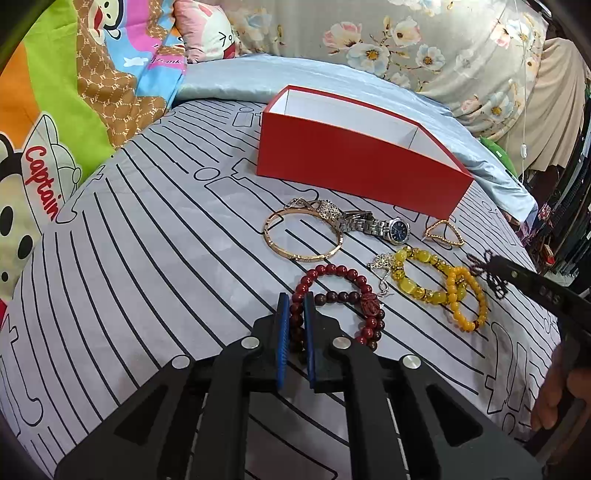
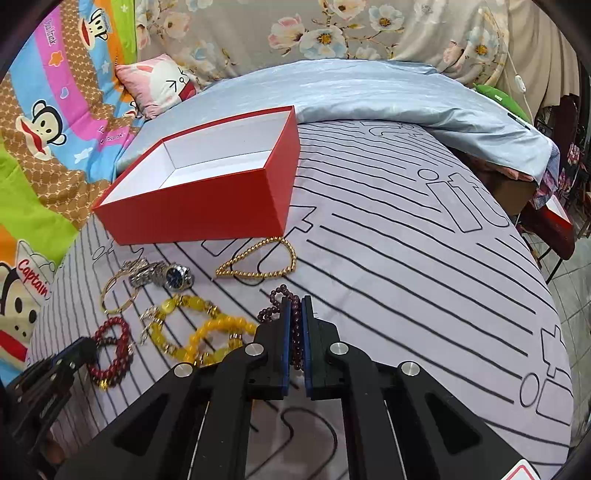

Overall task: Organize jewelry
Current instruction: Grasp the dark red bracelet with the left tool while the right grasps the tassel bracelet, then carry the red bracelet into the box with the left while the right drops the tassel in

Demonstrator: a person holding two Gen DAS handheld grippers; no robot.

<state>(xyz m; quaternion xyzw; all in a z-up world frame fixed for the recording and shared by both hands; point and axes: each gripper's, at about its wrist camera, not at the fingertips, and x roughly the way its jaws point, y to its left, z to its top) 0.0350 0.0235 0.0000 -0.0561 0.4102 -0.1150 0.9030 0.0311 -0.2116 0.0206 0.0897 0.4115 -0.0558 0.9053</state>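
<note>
The left tool (image 1: 295,306) is clenched on the red beads (image 1: 334,295), its blue pads (image 1: 282,332) pinching the strand at the loop's 8 o'clock side; the rest of the loop lies on the bed sheet (image 1: 147,258). The right tool (image 2: 295,314) grips the purple beads (image 2: 280,306) – part of the strand runs down between its pads, the rest curls out toward 11 o'clock.

In the left view, just past the red beads toward 2 o'clock, lie the yellow beads (image 1: 424,273) and an amber bracelet (image 1: 467,306), overlapping, with a silver chain (image 1: 382,267) touching the yellow strand's left end. At 12 o'clock from the red beads sits the gold bangle (image 1: 303,236), a flower-shaped gold piece (image 1: 327,210) on its far rim. The watch (image 1: 384,225) lies beside the bangle at 3 o'clock, and the gold chain (image 1: 443,230) lies farther right, apart from it.

Beyond all of these stands the red box (image 1: 354,166) – open, white inside, near the watch and bangle. In the right view the gold chain (image 2: 262,260) lies between the right tool and the box (image 2: 207,199).

Behind the box a pale blue quilt (image 1: 229,81) is bunched up, with a pink pillow (image 1: 207,29) and a cartoon blanket (image 1: 74,92) at 10 o'clock, and floral cloth (image 1: 406,40) at the back.
</note>
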